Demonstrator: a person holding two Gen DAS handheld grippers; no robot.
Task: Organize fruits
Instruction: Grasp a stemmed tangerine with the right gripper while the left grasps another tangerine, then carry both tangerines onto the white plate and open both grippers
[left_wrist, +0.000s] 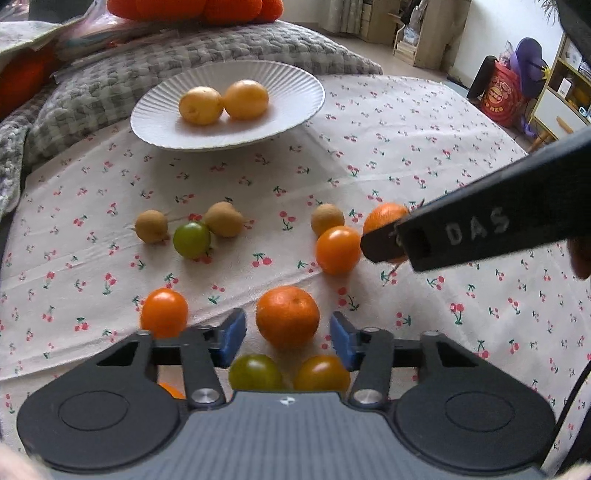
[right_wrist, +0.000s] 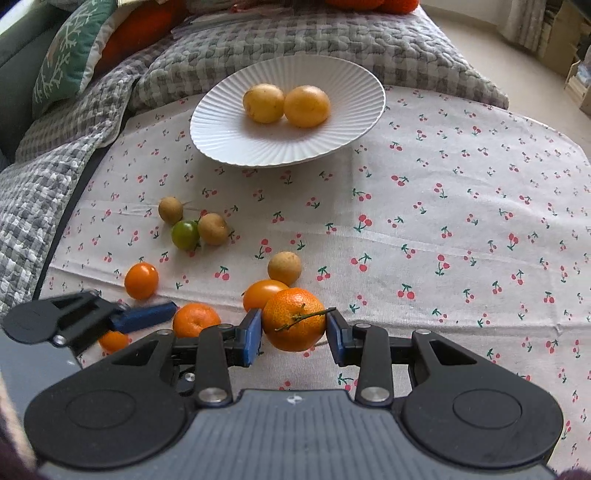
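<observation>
Fruit lies scattered over a cherry-print cloth (right_wrist: 443, 221), and the white ribbed plate (right_wrist: 221, 122) at the far side of that cloth serves as the landmark. On the plate sit two yellow fruits (right_wrist: 286, 105), touching each other.

Nearer than the plate and to its left are two brown longans (right_wrist: 170, 209) with a green tomato (right_wrist: 184, 233) pressed between them. A third longan (right_wrist: 284, 268) lies nearer still, about in line with the plate's middle, just beside an orange tomato (right_wrist: 264, 291).

The right tool (right_wrist: 294, 328) is closed on a stemmed mandarin (right_wrist: 293, 319), directly on the near side of the plate; both blue pads press the fruit's flanks and its thin green stem points toward the right pad.

The left tool (left_wrist: 288, 334) is seen from its own camera with its pads standing a little apart from a second mandarin (left_wrist: 287, 315) that lies between them; neither pad visibly touches it, so this tool is open. That mandarin rests on the cloth, well nearer than the plate. Just left of the left pad is another orange tomato (left_wrist: 164, 312). Below the pads, closest to the camera, a green tomato (left_wrist: 255, 371) and an orange-green tomato (left_wrist: 322, 373) lie side by side.

A grey checked quilt (right_wrist: 55, 177) lies bunched behind and left of the plate.
</observation>
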